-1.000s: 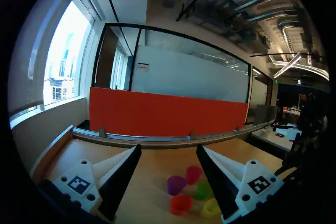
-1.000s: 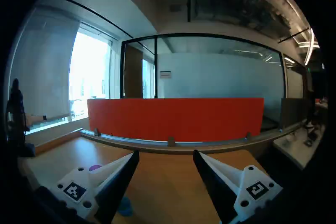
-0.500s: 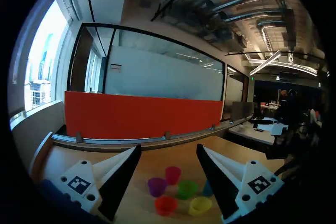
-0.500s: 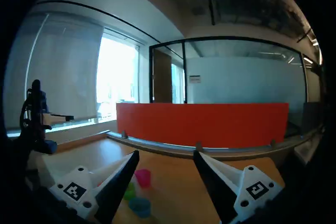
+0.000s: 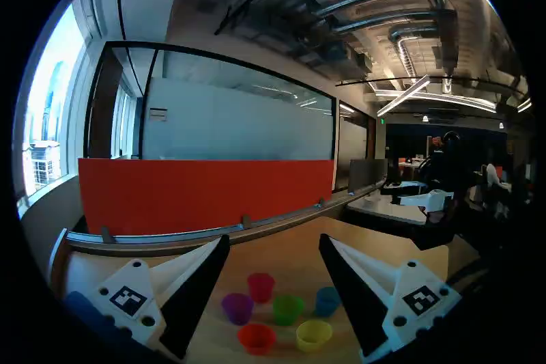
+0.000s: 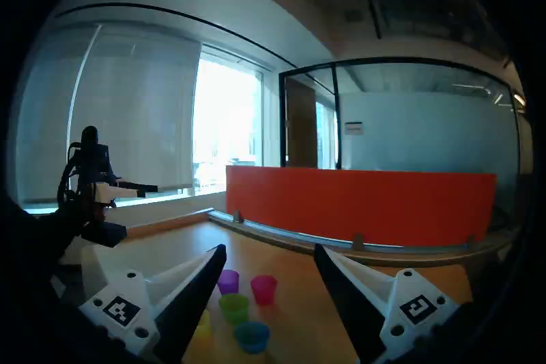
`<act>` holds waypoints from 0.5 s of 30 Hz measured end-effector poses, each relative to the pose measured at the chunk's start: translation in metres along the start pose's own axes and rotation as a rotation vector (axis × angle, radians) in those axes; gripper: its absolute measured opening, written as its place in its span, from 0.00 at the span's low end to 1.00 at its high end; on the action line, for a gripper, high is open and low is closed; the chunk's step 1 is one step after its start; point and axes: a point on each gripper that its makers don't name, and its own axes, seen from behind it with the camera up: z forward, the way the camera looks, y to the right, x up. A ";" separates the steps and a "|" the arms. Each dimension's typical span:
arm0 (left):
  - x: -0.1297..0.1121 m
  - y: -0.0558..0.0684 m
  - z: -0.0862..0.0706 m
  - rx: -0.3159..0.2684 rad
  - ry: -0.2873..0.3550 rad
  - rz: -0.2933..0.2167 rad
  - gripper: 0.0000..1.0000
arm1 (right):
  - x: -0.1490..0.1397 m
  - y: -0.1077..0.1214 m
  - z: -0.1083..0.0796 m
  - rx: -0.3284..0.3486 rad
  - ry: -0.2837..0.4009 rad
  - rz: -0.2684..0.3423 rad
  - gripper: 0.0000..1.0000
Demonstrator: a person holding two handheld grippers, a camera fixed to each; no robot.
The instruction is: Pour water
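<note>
Left gripper [image 5: 273, 238] and right gripper [image 6: 268, 248] gape empty; small bright cups [image 5: 286, 308] stand clustered on the desk [image 5: 293, 258].

Left gripper view: swung rightward over 1 s, crowding the window [image 5: 44, 138] to the left edge and sliding the orange partition [image 5: 205, 193] leftward; added a blue cup [image 5: 327, 300] to the earlier 5. Right gripper view: swung leftward, centring the window [image 6: 225, 138], drawing the left gripper [image 6: 140, 188] inward, and gathering 5 cups [image 6: 234, 307] between the fingers [image 6: 184, 289] instead of 2.
</note>
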 end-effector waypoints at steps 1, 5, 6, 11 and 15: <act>0.000 0.001 0.000 -0.006 -0.004 0.003 0.97 | -0.001 -0.001 0.000 0.005 -0.004 0.000 0.99; -0.004 0.005 0.002 -0.031 -0.030 0.015 0.97 | -0.003 -0.003 0.003 0.024 -0.029 0.002 0.99; -0.006 0.006 0.002 -0.038 -0.038 0.019 0.97 | -0.004 -0.003 0.003 0.029 -0.036 0.002 0.99; -0.017 0.013 0.004 -0.077 -0.088 0.041 0.97 | -0.015 -0.009 0.005 0.066 -0.092 -0.015 0.99; -0.026 0.018 0.005 -0.106 -0.115 0.061 0.97 | -0.029 -0.013 0.006 0.093 -0.145 -0.037 0.99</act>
